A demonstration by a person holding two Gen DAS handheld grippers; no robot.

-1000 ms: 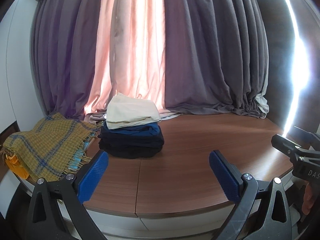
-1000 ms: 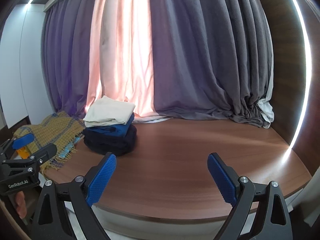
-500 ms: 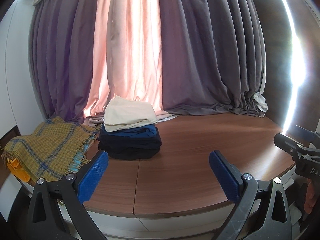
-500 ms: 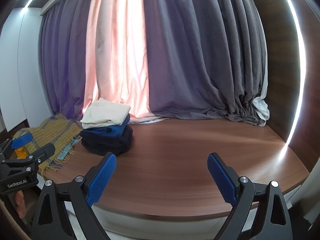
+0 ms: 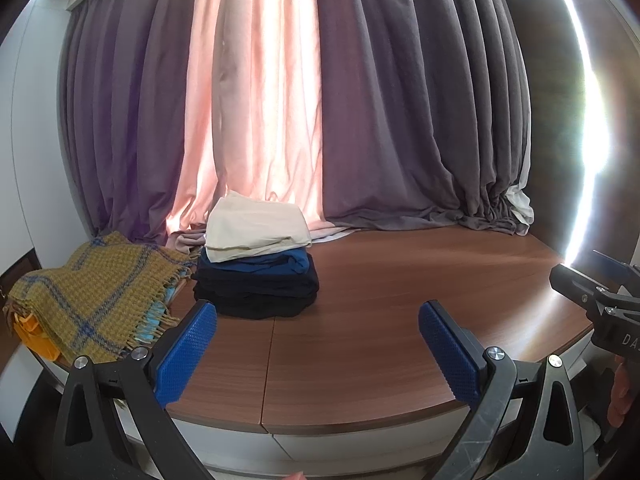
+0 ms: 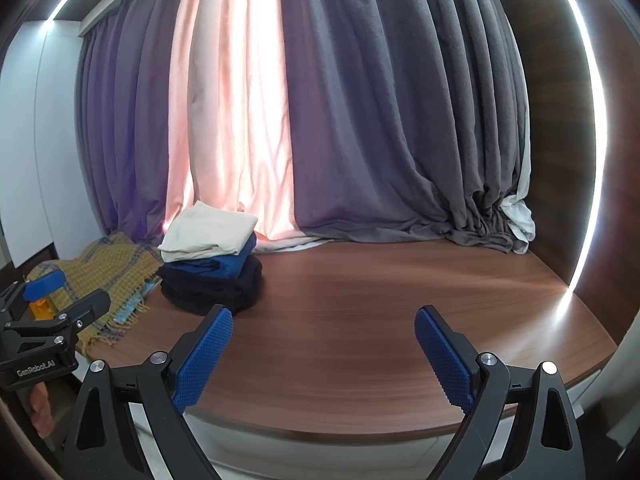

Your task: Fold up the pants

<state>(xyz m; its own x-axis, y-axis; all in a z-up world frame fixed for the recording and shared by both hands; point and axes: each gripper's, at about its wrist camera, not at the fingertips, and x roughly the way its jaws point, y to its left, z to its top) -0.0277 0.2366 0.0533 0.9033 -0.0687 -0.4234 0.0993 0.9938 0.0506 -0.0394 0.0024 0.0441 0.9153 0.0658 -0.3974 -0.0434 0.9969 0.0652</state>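
A stack of folded clothes (image 5: 256, 276) sits on the wooden platform (image 5: 400, 300) at the back left: a cream piece (image 5: 256, 226) on top, blue under it, black at the bottom. The stack also shows in the right wrist view (image 6: 212, 276). My left gripper (image 5: 318, 344) is open and empty, in front of the platform's front edge, short of the stack. My right gripper (image 6: 324, 344) is open and empty, further right. Each gripper shows at the edge of the other's view: the right one (image 5: 600, 300) and the left one (image 6: 48, 320).
A mustard plaid blanket (image 5: 92, 292) with a fringe lies left of the stack, over something orange (image 5: 34, 332). Grey and pink curtains (image 5: 320, 120) hang behind the platform. A dark wall with a light strip (image 6: 588, 160) bounds the right side.
Both grippers have pulled back and tilted up a little; the stack and platform sit lower and smaller in view. Both stay open.
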